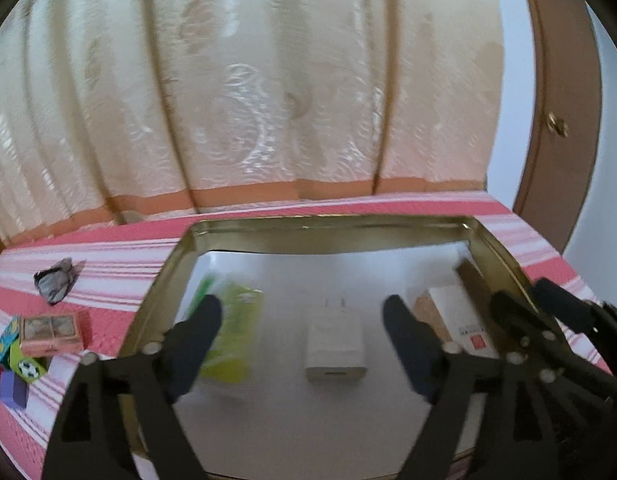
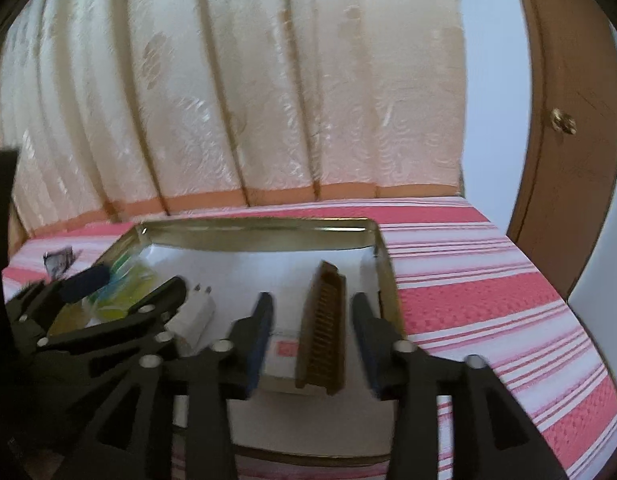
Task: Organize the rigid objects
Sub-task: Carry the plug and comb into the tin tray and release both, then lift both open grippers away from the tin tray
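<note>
Tin tray (image 1: pixel 504 256) rim, charger (image 1: pixel 335 350) mid, grippers wide

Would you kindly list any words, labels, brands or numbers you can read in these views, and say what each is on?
No text can be read.
White box: a red label and small print, too blurred.
Green packet: no legible print.
Colourful cube: only pictures, including a football.
White charger: no marking visible.

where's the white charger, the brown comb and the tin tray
white charger (image 1: pixel 335 354), left wrist view, top face
brown comb (image 2: pixel 323 332), right wrist view, toothed side
tin tray (image 1: pixel 328 222), left wrist view, far rim
</note>
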`<state>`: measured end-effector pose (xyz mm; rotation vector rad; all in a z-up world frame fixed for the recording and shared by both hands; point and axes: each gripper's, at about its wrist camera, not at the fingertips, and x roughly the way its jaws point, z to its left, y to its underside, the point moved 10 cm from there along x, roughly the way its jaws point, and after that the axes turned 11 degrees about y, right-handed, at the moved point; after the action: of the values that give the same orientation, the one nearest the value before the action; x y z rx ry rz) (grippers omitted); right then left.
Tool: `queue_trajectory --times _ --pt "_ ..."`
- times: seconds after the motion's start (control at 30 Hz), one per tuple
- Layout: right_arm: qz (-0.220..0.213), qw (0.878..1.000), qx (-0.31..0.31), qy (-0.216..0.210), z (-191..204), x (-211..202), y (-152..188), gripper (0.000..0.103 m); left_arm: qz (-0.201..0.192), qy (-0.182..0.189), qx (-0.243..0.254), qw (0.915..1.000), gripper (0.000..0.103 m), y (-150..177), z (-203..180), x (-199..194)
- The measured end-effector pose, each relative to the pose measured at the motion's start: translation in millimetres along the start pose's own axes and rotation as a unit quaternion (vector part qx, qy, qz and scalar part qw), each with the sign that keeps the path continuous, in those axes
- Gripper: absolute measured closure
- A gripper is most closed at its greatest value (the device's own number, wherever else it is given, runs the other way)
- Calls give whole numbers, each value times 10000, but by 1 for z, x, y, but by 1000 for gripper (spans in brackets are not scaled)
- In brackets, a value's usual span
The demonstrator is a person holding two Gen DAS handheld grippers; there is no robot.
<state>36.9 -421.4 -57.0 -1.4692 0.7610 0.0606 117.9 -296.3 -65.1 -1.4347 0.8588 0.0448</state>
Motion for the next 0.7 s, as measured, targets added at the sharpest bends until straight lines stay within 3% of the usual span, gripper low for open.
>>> queue_trajectory --times 0.07,0.13,0.37,0.57,0.7 --pt "-98 9997 215 23 -7 -2 -4 29 -119 10 -107 9999 3 -2 7 -5" --pt "-311 9985 451 49 -16 -8 -10 25 -201 66 -131 9997 1 -4 9 -10" --pt "-856 9947 468 331 -23 -24 -22 24 -402 -145 56 9991 0 -5 20 -28" --pt "-1605 9808 794 767 -44 -50 -35 24 -598 -343 49 9976 0 -5 38 -45" --pt "-1651 9780 856 948 -50 -52 -37 19 -702 -530 143 9960 0 -6 48 -51"
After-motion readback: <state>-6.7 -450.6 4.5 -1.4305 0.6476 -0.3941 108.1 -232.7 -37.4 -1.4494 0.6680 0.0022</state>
